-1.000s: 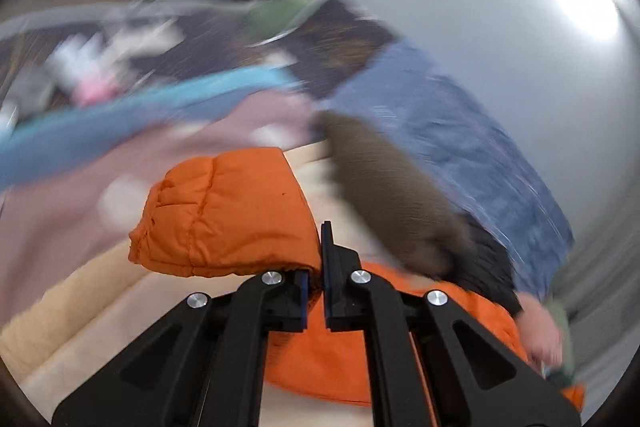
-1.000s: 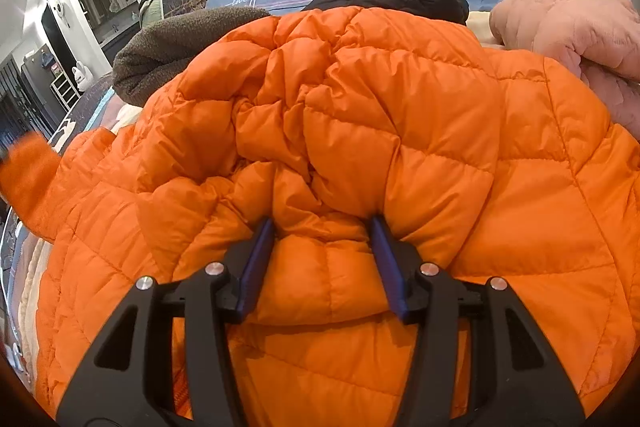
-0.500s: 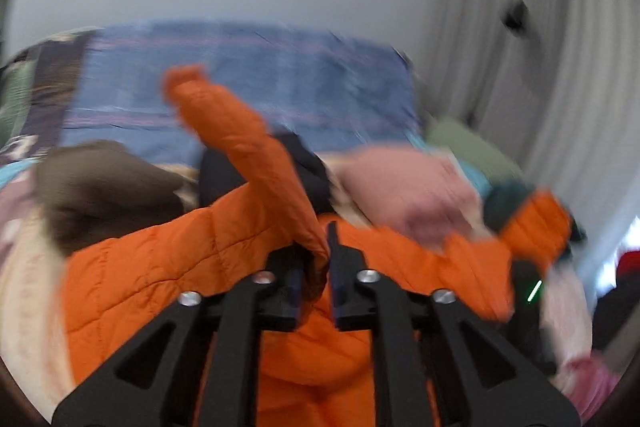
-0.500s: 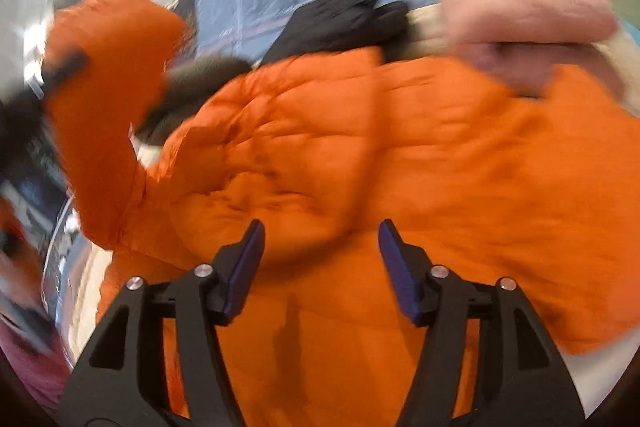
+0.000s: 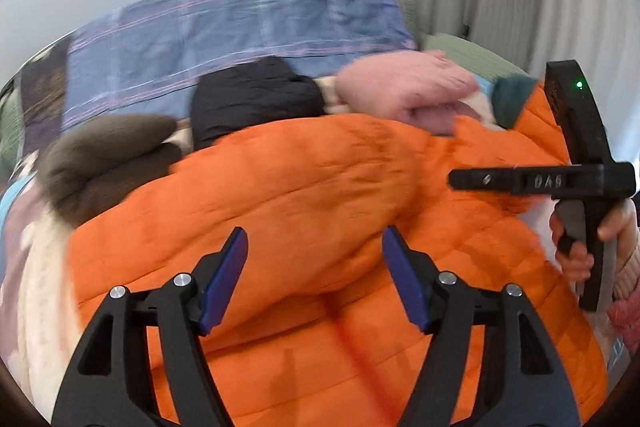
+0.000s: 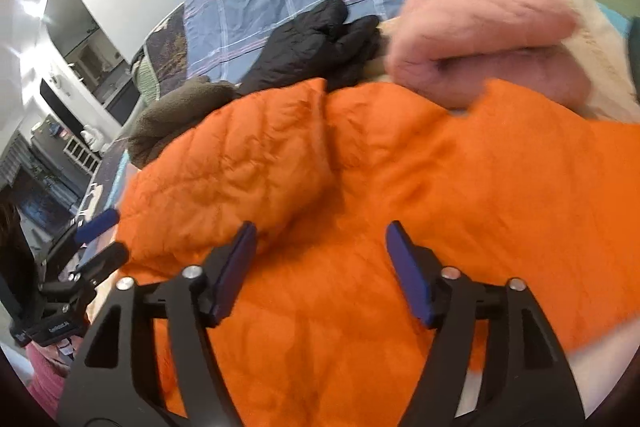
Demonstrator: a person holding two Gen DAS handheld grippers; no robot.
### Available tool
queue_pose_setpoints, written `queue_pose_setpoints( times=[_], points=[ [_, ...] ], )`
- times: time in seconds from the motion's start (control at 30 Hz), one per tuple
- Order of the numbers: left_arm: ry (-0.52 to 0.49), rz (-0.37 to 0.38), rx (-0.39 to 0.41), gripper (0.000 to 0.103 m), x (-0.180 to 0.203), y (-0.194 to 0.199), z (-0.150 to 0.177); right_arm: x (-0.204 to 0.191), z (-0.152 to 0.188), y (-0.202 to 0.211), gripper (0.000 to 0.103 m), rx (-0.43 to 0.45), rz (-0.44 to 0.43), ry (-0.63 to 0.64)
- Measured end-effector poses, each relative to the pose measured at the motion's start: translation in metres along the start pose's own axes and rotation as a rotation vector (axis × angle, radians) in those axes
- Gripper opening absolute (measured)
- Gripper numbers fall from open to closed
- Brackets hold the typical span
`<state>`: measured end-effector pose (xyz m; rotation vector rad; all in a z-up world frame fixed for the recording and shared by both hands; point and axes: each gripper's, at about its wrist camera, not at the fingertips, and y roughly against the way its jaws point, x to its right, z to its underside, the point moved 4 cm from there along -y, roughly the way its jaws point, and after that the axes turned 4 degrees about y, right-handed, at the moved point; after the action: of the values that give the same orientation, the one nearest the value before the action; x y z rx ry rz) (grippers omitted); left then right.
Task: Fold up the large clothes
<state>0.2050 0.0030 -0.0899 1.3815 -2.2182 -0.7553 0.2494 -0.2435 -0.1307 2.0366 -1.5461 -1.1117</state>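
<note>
The right gripper (image 6: 320,267) hangs over the orange jacket (image 6: 400,207) with its jaws wide apart and nothing between them. A sleeve (image 6: 240,163) lies folded across the jacket's left part. Behind it sit a pink garment (image 6: 480,39), a black one (image 6: 320,35) and a brown one (image 6: 176,119). At the blurred left edge is probably the left gripper (image 6: 96,235).

The puffer jacket (image 5: 320,195) lies spread across the bed, nearest both cameras. Behind it sit three bundled garments in a row: fleece (image 5: 104,155) left, dark jacket (image 5: 252,99) middle, fluffy garment (image 5: 404,91) right. The checked quilt (image 5: 224,31) lies behind them, seemingly against the wall.
</note>
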Motion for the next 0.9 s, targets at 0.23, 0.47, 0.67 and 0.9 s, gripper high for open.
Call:
queue_pose_setpoints(
  times=[0.23, 0.47, 0.67, 0.9],
  points=[
    [0.237, -0.082, -0.009, 0.07, -0.082, 0.018, 0.011, -0.003, -0.034, -0.054, 0.004, -0.052, 0.07, -0.053],
    [0.212, -0.071, 0.05, 0.07, -0.081, 0.022, -0.007, -0.017, -0.013, 0.001, 0.003, 0.045, 0.176, -0.04],
    [0.167, 0.055, -0.034, 0.061, -0.031, -0.03, -0.022, 0.005, 0.016, -0.01, 0.027, -0.021, 0.227, -0.067],
    [0.049, -0.036, -0.124, 0.061, -0.006, -0.106, 0.028, -0.006, 0.023, 0.026, 0.035, 0.098, 0.213, -0.016]
  ],
)
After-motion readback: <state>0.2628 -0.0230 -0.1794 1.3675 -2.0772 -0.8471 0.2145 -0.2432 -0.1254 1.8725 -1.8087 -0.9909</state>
